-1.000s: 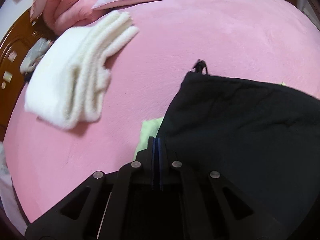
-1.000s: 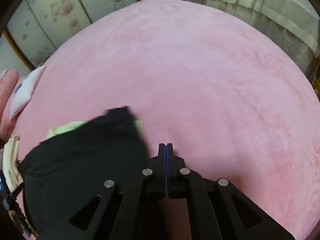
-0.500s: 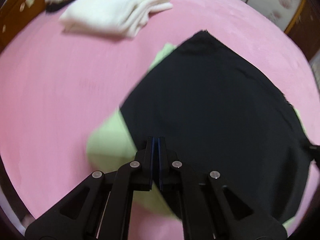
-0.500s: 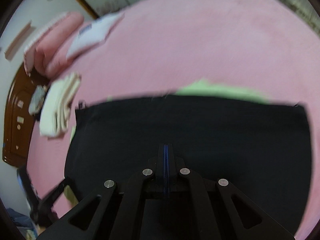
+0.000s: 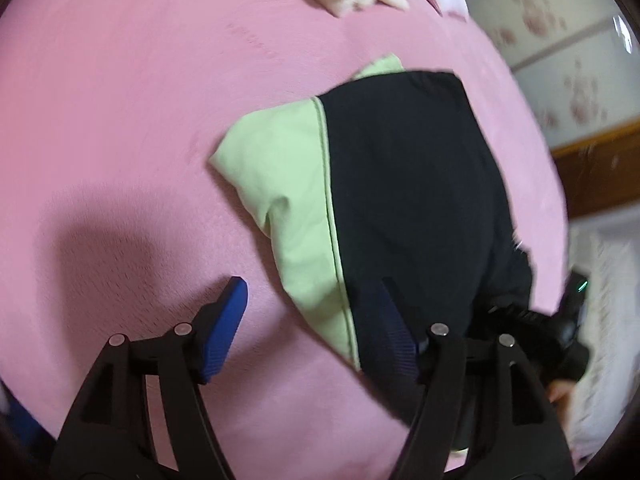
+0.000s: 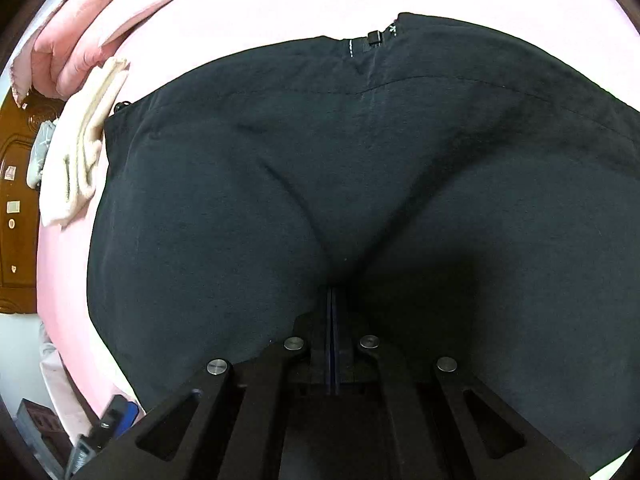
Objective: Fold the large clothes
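letting go after a fold, by the look of it: left gripper (image 5: 308, 328) with blue-padded jaws opening, poised over the near corner of the black jacket with pale green lining panels (image 5: 400, 184), one pad above bare pink plush bedspread (image 5: 120, 100), the other above the dark cloth, nothing pinched between them. lying folded flat on the bedspread, green panel showing along the left edge. right gripper (image 6: 333, 308) pressed shut down onto the black fabric, creases radiating from its tip; whether cloth is actually nipped between the pads cannot be told. stack of folded cream towels (image 6: 80, 148) lying beyond the jacket, well apart.

next, probably: choosing a fresh edge or corner, closing on both layers together, carrying it across for another fold while keeping the green panel tucked under.

compared with a second ago: left jaws then clamped tight together, now spread; jacket then seen edge-on with little green showing, now seen from above; right view then mostly bare bedspread, now filled with black fabric.
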### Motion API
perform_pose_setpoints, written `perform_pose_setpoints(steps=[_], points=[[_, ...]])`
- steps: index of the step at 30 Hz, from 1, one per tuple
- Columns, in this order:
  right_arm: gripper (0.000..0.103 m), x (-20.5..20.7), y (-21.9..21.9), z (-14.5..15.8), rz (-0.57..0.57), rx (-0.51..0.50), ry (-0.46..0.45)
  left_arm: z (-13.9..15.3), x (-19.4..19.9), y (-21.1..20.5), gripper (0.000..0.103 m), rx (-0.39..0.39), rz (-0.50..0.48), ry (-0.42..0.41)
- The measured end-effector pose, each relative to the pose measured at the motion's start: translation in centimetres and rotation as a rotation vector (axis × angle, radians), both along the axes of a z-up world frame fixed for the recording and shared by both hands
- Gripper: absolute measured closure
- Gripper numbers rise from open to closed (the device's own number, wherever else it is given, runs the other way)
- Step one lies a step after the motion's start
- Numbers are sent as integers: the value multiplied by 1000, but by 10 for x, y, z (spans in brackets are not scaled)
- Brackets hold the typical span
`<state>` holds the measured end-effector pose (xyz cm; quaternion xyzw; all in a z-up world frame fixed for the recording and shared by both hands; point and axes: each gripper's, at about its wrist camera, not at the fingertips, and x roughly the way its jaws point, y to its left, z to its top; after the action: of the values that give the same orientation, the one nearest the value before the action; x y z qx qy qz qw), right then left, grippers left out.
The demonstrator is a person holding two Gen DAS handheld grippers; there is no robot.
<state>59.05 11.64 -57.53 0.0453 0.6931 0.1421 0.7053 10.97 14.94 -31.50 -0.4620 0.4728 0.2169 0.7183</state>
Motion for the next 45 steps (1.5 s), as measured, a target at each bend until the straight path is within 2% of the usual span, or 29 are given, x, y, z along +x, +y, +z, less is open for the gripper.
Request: perform_pose_setpoints(steps=[2,6,10,12,14,16,17,19,22,24,26,28,33,36,40,44,45], points=[[103,0,1,-1,0,2,7,-9,-6,5,35,-67,42,-25],[103,-4,2,-5,4,-8,2,-39,3,19,31,-140,81,-53],[103,-6,-2,3,-8,-4,-11,-47,17,26,30,-155,74,-158],[103,-8,-6,6,-28,10,-14,-49,33,30,30,-156,36,-189],[103,-12,-24,12,-49,28,-10,-50,49,33,46,-127,19,-155],[103,-13,-30,10,-75,50,-2,-50,57,35,68,-120,37,-135],[103,-12,-38,16,-93,65,6,-48,58,35,72,-120,48,-146],[103,-10,-54,24,-134,98,21,-34,62,31,80,-79,36,-176],[103,-12,-69,20,-193,158,39,1,72,15,83,80,-80,-194],[103,-14,-78,18,-226,202,50,33,79,-5,89,201,-185,-242],[103,-15,-87,16,-234,234,53,71,88,-31,94,311,-305,-337],[103,-17,-92,17,-225,253,44,98,93,-52,96,350,-383,-417],[103,-23,-112,18,-217,314,24,150,107,-106,97,301,-502,-595],[103,-25,-123,17,-203,354,35,171,116,-150,97,314,-578,-640],[103,-20,-140,16,-145,420,76,179,127,-214,97,301,-671,-640],[103,-12,-156,19,-20,447,108,177,126,-283,97,366,-764,-594],[103,-11,-160,21,9,452,112,173,127,-294,97,361,-768,-586]])
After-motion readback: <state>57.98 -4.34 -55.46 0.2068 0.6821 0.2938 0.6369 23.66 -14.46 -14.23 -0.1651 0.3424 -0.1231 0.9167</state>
